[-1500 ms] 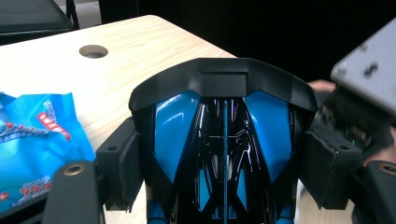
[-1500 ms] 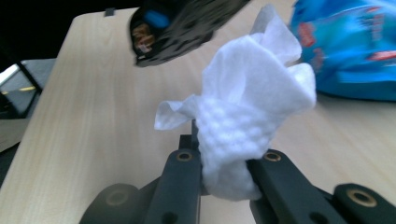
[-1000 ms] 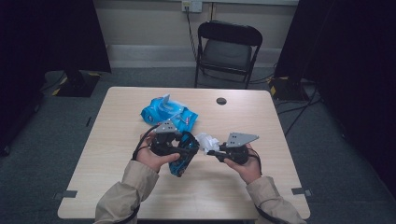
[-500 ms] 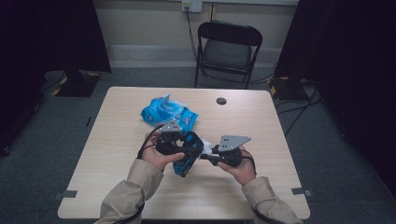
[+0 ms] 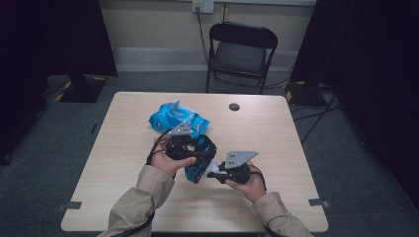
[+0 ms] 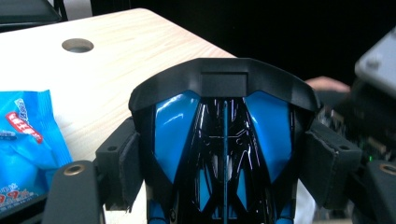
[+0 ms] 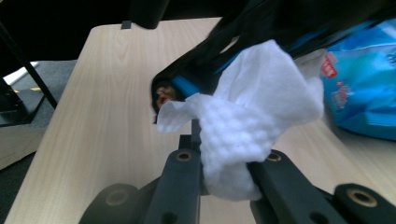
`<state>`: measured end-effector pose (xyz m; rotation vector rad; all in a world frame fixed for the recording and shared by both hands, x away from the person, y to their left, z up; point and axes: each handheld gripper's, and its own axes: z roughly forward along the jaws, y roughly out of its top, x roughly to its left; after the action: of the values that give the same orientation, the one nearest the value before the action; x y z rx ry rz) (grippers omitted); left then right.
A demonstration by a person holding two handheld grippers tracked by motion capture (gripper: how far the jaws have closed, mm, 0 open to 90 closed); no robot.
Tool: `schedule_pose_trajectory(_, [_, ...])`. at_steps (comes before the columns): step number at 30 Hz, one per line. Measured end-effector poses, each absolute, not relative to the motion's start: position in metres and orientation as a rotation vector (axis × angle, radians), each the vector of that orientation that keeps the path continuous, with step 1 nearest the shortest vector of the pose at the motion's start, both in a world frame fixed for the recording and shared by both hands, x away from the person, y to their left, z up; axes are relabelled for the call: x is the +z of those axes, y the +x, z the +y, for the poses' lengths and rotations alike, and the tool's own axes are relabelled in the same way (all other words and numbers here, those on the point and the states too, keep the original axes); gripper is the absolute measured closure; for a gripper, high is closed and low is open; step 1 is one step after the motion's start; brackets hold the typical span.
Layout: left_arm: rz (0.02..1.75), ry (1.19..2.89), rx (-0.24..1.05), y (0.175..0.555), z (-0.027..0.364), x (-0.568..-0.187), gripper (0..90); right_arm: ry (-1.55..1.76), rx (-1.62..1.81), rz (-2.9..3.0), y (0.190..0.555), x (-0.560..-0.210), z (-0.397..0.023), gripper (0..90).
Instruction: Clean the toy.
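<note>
A glossy blue and black object (image 5: 199, 159) is held above the table, my left gripper (image 5: 201, 154) shut on it. In the left gripper view the pads (image 6: 122, 168) press on both sides of the object (image 6: 224, 140). My right gripper (image 5: 213, 174) is shut on a crumpled white wipe (image 7: 252, 121). The wipe (image 5: 211, 170) lies against the lower end of the object (image 7: 233, 42). Between the right gripper's (image 7: 224, 175) two jaws the wipe is pinched tight. A blue wipes pack (image 5: 175, 118) lies on the table behind the hands, its flap raised.
The wooden table (image 5: 123, 148) has a round cable hole (image 5: 234, 106) near its far edge. A black folding chair (image 5: 240, 49) stands beyond it. The wipes pack (image 6: 23, 140) lies close to the left hand. Dark curtains hang on both sides.
My right gripper has moved left and slightly down with the wipe, bringing it against the blue and black object. The left hand has hardly moved.
</note>
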<state>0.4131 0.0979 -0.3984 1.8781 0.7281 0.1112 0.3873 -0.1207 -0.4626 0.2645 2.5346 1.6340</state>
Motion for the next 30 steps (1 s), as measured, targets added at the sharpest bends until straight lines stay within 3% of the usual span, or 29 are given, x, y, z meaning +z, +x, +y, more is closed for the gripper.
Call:
schedule_pose_trajectory(14, [0.788, 1.872, 0.166, 0.421, 0.117, -0.399, 25.4, 0.239, 1.636, 2.591, 0.378, -0.476, -0.115, 84.1])
schedule_pose_trajectory(30, [0.934, 1.963, 0.208, 0.423, 0.163, -0.443, 25.4, 0.606, 1.501, 2.441, 0.4, -0.473, -0.178, 83.3])
